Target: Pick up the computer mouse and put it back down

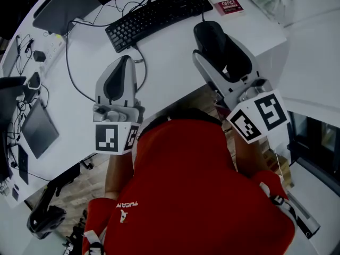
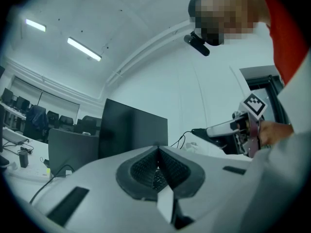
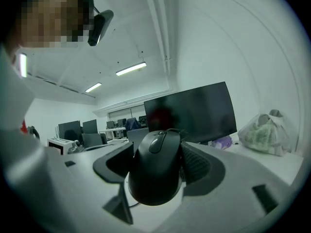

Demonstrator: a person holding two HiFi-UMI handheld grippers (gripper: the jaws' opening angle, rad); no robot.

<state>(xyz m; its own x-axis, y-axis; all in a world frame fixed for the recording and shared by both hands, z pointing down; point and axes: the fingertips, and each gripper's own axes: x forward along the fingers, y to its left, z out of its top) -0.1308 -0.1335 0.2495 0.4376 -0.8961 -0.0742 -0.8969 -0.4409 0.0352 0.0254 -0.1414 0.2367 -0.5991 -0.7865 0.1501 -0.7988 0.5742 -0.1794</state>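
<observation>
The black computer mouse (image 3: pixel 156 173) sits between the jaws of my right gripper (image 3: pixel 158 147), which is shut on its sides and holds it off the desk, pointing about level. From the head view the mouse (image 1: pixel 211 42) hangs over the white desk (image 1: pixel 170 73), just in front of the keyboard, with its cord (image 1: pixel 202 17) running back. My left gripper (image 1: pixel 126 62) hovers over the desk to the left, its pads pressed together with nothing between them (image 2: pixel 158 165). The right gripper (image 2: pixel 232 128) also shows from the side in the left gripper view.
A black keyboard (image 1: pixel 158 16) lies behind both grippers. A dark monitor (image 3: pixel 194 111) stands at the back, with its base (image 1: pixel 64 7) at far left. A tablet (image 1: pixel 37 129), cables and a power strip (image 1: pixel 45 49) are at the left. A red-labelled box (image 1: pixel 229 5) and a plastic bag (image 3: pixel 265 132) are at the right.
</observation>
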